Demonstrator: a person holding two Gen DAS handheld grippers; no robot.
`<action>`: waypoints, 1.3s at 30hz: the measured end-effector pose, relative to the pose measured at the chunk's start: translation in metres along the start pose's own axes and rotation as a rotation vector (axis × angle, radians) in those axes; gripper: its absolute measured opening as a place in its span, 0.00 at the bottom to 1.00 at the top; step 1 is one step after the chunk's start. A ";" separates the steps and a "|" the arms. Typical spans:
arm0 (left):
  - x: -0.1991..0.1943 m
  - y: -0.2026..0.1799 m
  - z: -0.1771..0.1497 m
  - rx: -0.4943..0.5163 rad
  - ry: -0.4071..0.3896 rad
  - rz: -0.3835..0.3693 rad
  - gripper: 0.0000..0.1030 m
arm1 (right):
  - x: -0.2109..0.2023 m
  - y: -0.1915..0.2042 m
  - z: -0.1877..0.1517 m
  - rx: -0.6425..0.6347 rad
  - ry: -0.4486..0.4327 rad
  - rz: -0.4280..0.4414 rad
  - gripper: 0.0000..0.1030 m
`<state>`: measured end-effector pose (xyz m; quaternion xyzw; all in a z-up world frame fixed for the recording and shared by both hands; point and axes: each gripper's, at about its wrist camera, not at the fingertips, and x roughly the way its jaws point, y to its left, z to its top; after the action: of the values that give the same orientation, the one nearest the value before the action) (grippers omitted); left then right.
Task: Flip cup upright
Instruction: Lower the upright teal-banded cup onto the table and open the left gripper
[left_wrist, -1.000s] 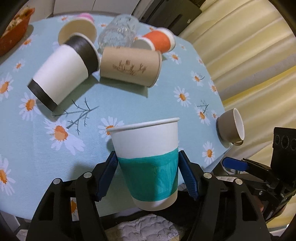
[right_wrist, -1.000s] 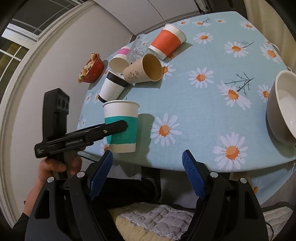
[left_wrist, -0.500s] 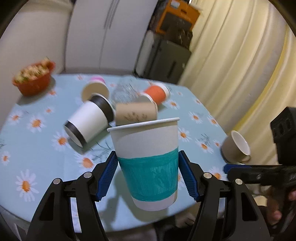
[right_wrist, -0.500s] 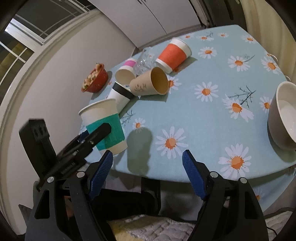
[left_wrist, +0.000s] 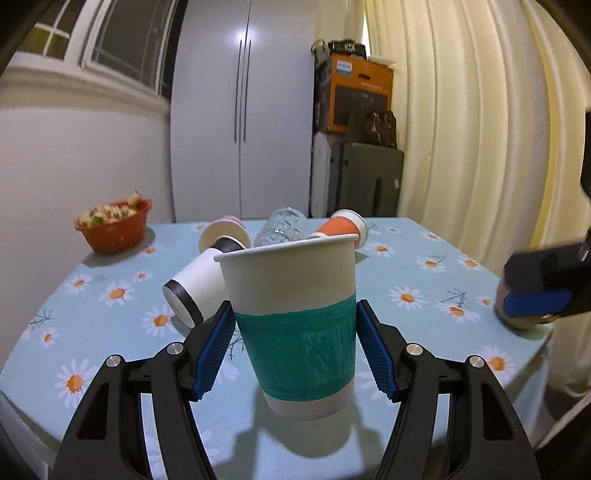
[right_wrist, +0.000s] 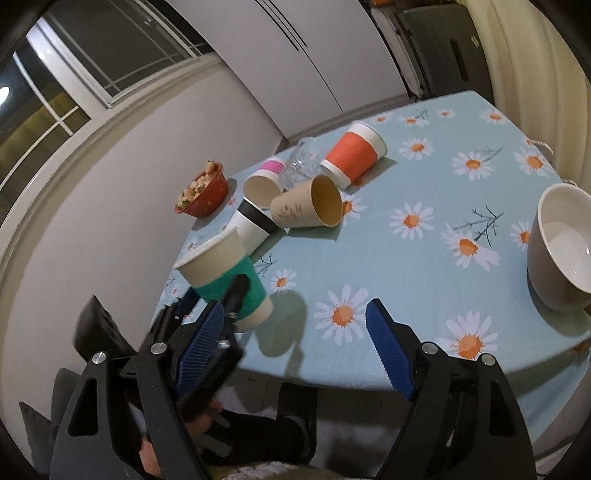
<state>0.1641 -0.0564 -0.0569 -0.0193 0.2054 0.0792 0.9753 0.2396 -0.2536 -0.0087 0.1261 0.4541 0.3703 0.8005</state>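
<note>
My left gripper (left_wrist: 295, 350) is shut on a white paper cup with a teal band (left_wrist: 295, 325). The cup is mouth up, tilted a little, held just above the near edge of the daisy tablecloth (left_wrist: 406, 280). In the right wrist view the same cup (right_wrist: 225, 277) leans to the left in the left gripper (right_wrist: 221, 299). My right gripper (right_wrist: 295, 354) is open and empty, off the table's near edge.
Several cups lie on their sides at the back: a white and black one (left_wrist: 195, 284), a brown one (right_wrist: 306, 206), an orange one (right_wrist: 352, 153), a pink one (right_wrist: 264, 177), a clear glass (right_wrist: 299, 166). An orange food bowl (left_wrist: 112, 230) stands far left. A grey mug (right_wrist: 557, 247) stands right.
My left gripper has tipped back and swung its view up from the table to level, carrying the teal cup. In the right wrist view the cup now leans to the left.
</note>
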 end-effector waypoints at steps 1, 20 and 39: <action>0.002 -0.003 -0.005 0.011 -0.019 0.015 0.63 | -0.001 0.001 -0.001 -0.005 -0.008 0.001 0.76; 0.009 -0.011 -0.044 0.035 -0.151 0.112 0.63 | 0.004 -0.018 -0.007 0.030 -0.023 0.018 0.77; 0.010 -0.017 -0.048 0.025 -0.149 0.117 0.84 | 0.008 -0.021 -0.010 0.046 -0.005 0.022 0.81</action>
<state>0.1566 -0.0751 -0.1046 0.0110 0.1343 0.1349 0.9817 0.2437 -0.2641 -0.0307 0.1504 0.4590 0.3681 0.7945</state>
